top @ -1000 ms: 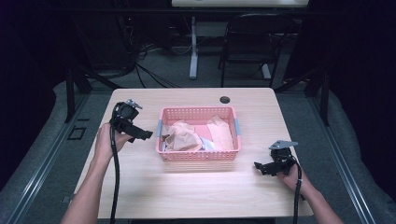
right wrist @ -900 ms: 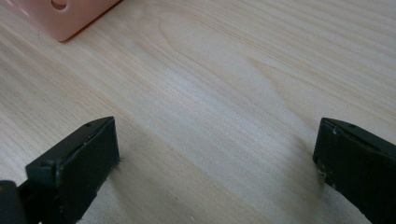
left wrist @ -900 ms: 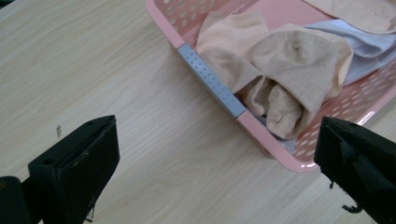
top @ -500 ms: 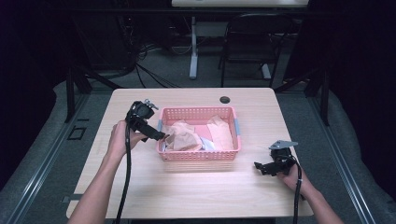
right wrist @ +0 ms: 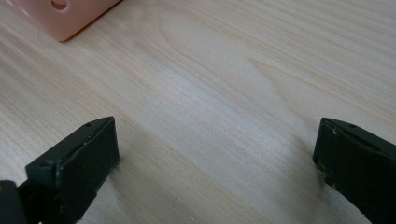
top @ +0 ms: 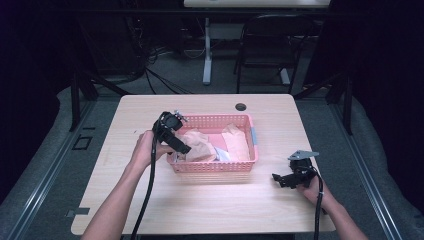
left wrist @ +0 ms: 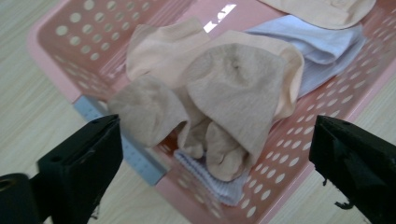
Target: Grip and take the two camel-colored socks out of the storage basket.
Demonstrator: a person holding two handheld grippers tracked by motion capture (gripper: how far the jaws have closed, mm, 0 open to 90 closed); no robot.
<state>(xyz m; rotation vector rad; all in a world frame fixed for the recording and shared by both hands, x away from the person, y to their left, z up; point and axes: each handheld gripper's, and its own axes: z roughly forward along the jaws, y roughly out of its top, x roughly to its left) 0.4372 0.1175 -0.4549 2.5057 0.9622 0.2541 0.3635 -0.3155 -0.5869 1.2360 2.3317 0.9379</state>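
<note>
A pink perforated basket point(top: 215, 167) sits mid-table with crumpled beige socks point(top: 200, 145) and pale grey-white ones point(left wrist: 322, 46) inside. My left gripper point(top: 182, 148) reaches over the basket's left rim, open, jaws wide apart just above a bunched beige sock point(left wrist: 224, 88); nothing is between them. My right gripper point(top: 276, 178) rests low over bare wood to the right of the basket, open and empty. In the right gripper view a corner of the basket point(right wrist: 70, 18) shows at the top left.
The light wooden table point(top: 150, 210) has a dark round cable hole point(top: 241, 107) near its far edge. A grey label tab point(left wrist: 135, 161) sits on the basket's rim. Black chair and table legs stand on the floor beyond. Bare wood lies in front of the basket.
My left gripper has travelled right from the table's left side to the basket's left rim, over the socks. The right gripper has stayed put.
</note>
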